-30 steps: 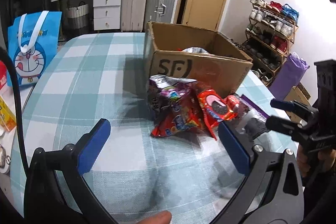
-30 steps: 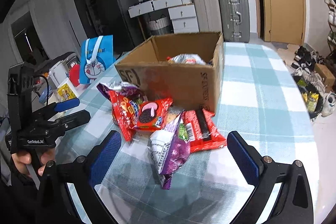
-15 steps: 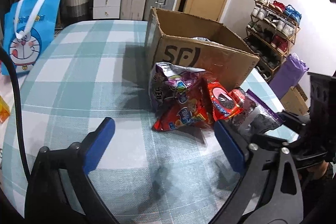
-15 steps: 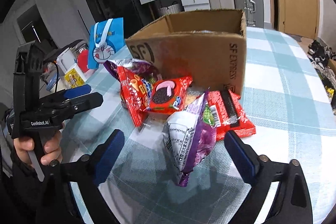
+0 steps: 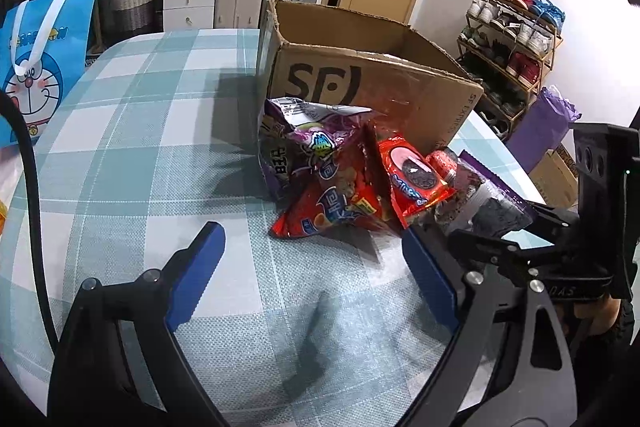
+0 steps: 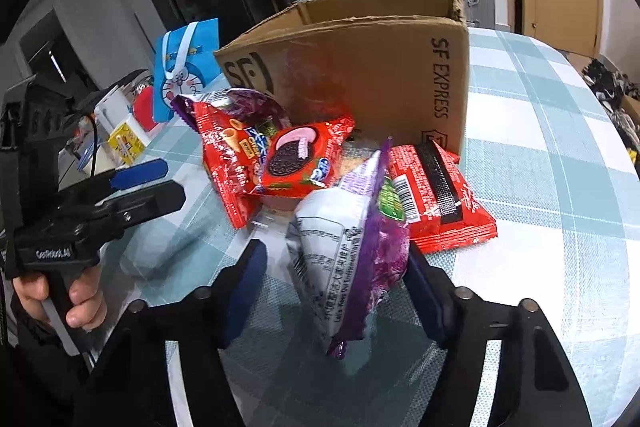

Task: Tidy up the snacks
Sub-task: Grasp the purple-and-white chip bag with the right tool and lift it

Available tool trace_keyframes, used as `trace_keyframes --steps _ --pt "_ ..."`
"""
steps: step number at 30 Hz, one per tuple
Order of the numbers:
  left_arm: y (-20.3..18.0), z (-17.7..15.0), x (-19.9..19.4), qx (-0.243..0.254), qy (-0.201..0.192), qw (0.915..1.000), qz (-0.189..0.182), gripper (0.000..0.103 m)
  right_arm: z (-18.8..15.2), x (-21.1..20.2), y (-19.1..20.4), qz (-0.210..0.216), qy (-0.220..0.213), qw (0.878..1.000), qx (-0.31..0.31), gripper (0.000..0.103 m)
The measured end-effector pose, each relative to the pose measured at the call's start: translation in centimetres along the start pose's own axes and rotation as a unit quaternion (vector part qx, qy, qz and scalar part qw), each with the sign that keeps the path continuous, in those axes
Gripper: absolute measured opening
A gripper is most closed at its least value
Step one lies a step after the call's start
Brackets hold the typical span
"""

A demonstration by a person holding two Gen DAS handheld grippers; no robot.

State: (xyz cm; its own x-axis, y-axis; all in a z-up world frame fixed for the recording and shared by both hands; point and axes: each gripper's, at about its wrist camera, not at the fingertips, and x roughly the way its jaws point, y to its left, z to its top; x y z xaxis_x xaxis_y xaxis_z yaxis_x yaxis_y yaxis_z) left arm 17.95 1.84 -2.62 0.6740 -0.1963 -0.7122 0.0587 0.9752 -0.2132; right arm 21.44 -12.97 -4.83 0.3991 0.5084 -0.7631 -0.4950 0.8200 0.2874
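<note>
The purple-and-white foil snack bag (image 6: 344, 251) sits between the blue pads of your right gripper (image 6: 334, 291), at the near edge of the snack pile on the teal-and-white checked tablecloth (image 6: 560, 163). The right pad looks to be against the bag's purple side, while a small gap shows between the left pad and the bag's white face; the tongs stand at a medium spread around the bag rather than pinched on it.

Just behind that bag lies the red cookie packet with a dark sandwich biscuit pictured on it (image 6: 300, 159), resting on a larger red snack bag (image 6: 228, 163). A flat red packet with a black stripe (image 6: 440, 195) lies to the right, touching the purple bag's edge. A crumpled purple chip bag (image 5: 304, 143) leans at the back of the pile, against the brown cardboard box printed "SF" (image 5: 360, 83), which stands open-topped just behind the snacks.

Your left gripper (image 5: 320, 267) hangs over bare cloth to the left of the pile, tongs spread wide, holding nothing. A blue cartoon-cat gift bag (image 5: 36, 63) stands at the table's far left edge.
</note>
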Motion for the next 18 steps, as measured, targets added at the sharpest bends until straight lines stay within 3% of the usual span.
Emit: trace_keyframes --steps 6,9,18 --pt "0.2 -0.1 0.1 -0.003 0.002 1.0000 -0.004 0.090 0.0 -0.2 -0.4 0.002 -0.005 1.000 0.000 0.066" --pt "0.2 -0.1 0.3 -0.003 0.003 1.0000 -0.003 0.090 0.0 -0.2 -0.4 0.001 -0.005 1.000 0.002 0.056" --pt "0.6 -0.5 0.6 -0.008 0.007 0.9999 -0.006 0.090 0.3 -2.4 0.3 0.021 -0.033 0.999 -0.018 0.053"
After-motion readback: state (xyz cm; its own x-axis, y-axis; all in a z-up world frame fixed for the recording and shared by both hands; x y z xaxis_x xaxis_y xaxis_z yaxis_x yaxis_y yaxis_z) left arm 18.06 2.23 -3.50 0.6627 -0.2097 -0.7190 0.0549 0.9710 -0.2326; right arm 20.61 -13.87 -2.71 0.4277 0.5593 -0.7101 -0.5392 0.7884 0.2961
